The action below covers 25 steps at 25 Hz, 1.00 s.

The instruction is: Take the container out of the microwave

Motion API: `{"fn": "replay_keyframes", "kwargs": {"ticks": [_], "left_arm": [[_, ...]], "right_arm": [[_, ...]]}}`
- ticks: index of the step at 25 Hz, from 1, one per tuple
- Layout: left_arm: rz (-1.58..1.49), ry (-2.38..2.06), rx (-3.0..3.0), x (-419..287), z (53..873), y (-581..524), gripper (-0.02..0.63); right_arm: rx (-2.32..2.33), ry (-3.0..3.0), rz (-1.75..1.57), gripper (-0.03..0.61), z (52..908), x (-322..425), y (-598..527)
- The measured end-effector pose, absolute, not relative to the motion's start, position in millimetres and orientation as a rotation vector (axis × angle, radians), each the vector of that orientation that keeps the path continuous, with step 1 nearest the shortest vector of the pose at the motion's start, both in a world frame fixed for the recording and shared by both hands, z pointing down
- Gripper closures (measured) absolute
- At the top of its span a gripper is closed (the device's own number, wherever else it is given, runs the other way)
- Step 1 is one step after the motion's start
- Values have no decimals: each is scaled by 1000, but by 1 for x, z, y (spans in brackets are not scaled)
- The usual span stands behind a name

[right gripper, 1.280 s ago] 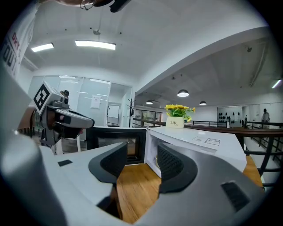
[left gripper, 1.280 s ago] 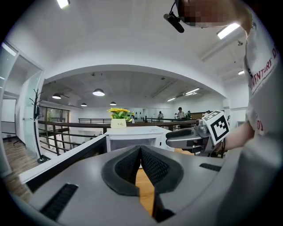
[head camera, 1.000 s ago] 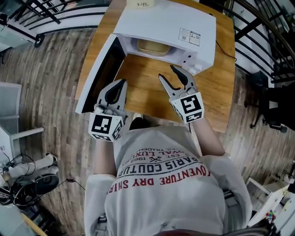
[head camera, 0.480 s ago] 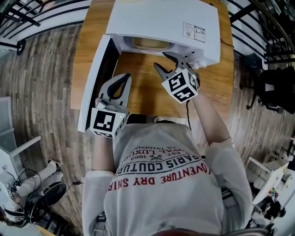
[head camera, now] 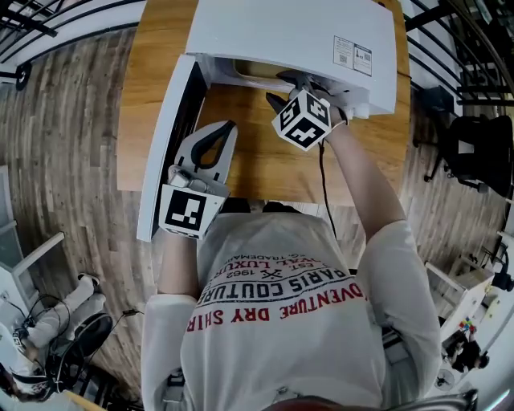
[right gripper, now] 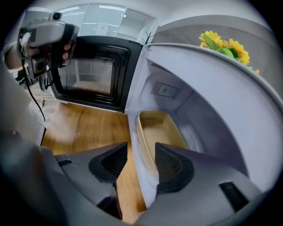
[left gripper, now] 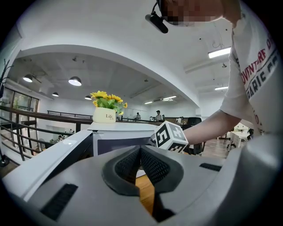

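Note:
The white microwave stands on the wooden table, its door swung open to the left. Inside lies a tan oval container; only a strip of it shows in the head view. My right gripper is open at the oven's mouth. In the right gripper view one jaw is inside the cavity and the other over the table, with the container's near rim and the oven's sill in the gap. My left gripper hangs shut and empty beside the door, pointing at the oven.
A white pot of yellow flowers stands on top of the microwave. The door's dark inner window faces the cavity. A black chair and metal railings flank the table on a wooden floor.
My right gripper has travelled from above the middle of the table up to the microwave's opening. The left gripper has stayed near the door.

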State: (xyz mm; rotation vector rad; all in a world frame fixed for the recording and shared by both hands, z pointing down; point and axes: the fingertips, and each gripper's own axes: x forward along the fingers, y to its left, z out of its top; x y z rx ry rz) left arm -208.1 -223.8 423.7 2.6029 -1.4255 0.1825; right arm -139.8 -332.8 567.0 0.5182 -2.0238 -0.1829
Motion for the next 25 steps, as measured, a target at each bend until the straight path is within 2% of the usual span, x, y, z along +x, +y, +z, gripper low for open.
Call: {"fn": "replay_keyframes", "kwargs": {"ticks": [3, 8, 14, 25], "left_arm": [[186, -1428, 2594, -211, 424, -225, 597], [183, -1429, 2584, -214, 431, -226, 597], [186, -1415, 2563, -217, 435, -224, 597], [173, -1368, 2578, -216, 432, -220, 597]], "right_arm": [[474, -1977, -209, 373, 581, -147, -341], [378, -1869, -347, 420, 597, -148, -351], [328, -1813, -407, 520, 605, -147, -358], [312, -1885, -310, 541, 590, -149, -327]]}}
